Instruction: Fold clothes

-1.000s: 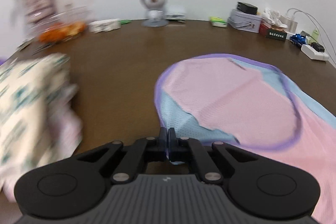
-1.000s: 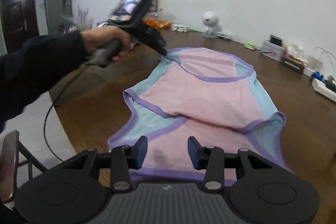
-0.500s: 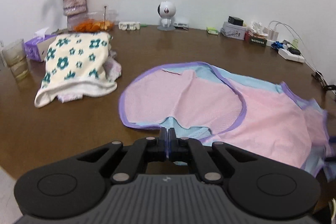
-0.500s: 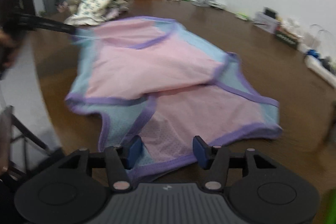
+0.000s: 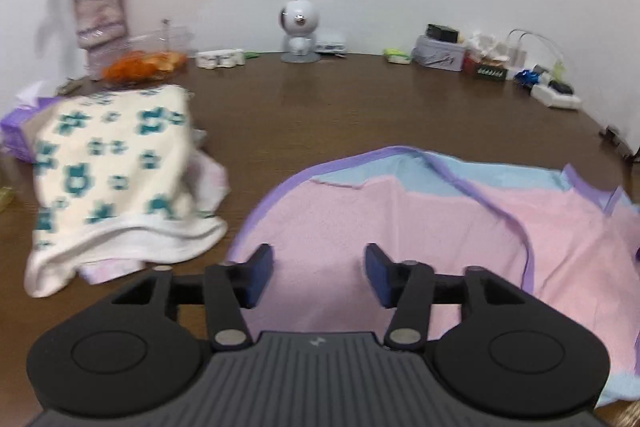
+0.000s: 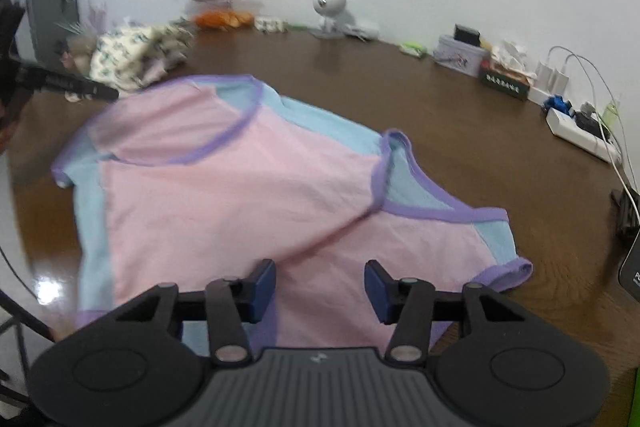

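Hovering left hand-held gripper (image 5: pixel 319 273), jaws parted (empty)

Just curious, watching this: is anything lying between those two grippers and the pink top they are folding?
Nothing visible. The pink top lies spread on the table directly beneath both open grippers, left and right. The floral cloth sits off to the side, clear of it.

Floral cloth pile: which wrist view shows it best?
Left wrist. The floral cloth pile lies close and large beside the pink garment, teal pattern readable though blurred. The right wrist view shows it small, far and smeared.
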The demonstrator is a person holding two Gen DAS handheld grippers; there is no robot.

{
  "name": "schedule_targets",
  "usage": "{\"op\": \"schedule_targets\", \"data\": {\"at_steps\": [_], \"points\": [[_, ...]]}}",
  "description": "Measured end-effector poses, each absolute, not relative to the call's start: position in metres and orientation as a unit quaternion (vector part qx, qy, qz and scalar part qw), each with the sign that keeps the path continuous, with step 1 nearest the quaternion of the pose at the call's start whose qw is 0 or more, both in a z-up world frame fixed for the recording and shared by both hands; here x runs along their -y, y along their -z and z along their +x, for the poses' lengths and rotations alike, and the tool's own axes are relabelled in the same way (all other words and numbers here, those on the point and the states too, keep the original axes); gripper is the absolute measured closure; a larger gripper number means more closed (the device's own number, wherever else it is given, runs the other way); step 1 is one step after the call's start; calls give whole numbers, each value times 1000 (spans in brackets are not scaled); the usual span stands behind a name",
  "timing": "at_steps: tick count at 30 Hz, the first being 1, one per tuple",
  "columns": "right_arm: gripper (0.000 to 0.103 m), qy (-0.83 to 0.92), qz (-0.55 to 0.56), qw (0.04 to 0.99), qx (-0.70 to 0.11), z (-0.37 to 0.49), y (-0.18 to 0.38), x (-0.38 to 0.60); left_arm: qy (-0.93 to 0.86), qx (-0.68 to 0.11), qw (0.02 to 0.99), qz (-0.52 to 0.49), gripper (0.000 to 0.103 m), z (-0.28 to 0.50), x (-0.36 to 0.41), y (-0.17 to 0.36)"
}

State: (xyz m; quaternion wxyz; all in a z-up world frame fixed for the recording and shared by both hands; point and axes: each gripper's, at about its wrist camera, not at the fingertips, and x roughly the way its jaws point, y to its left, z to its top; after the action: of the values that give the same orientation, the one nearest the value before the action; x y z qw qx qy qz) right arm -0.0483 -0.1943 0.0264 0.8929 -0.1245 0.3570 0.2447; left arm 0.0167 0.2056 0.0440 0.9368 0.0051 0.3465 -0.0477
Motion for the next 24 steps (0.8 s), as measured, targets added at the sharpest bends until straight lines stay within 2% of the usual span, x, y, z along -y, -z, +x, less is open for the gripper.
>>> {"op": "schedule_targets", "data": {"at_steps": [3, 5, 8, 9, 14, 17, 19, 24], "points": [[55, -259, -112, 889, -361, -47, -23, 207, 44, -370, 928, 13, 45, 29, -196, -33], [47, -265, -111, 883, -372, -46, -24, 220, 41, -377, 925, 10, 43, 27, -189, -28], [42, -274, -121, 873, -386, -45, -27, 237, 36, -387, 921, 5, 27, 23, -180, -21], [41, -276, -124, 869, -392, -43, -28, 243, 42, -392, 919, 12, 26, 19, -174, -22], [41, -273, -137, 853, -423, -31, -34, 266, 80, -392, 915, 53, 26, -1, -148, -33], [49, -269, -156, 854, -418, -32, -39, 266, 78, -382, 917, 86, 26, 13, -151, -37], [49, -269, -146, 863, -402, -30, -44, 264, 80, -379, 917, 93, 26, 29, -157, -35], [50, -245, -116, 874, -403, -10, -33, 246, 55, -408, 910, 49, 23, 47, -182, -26]]}}
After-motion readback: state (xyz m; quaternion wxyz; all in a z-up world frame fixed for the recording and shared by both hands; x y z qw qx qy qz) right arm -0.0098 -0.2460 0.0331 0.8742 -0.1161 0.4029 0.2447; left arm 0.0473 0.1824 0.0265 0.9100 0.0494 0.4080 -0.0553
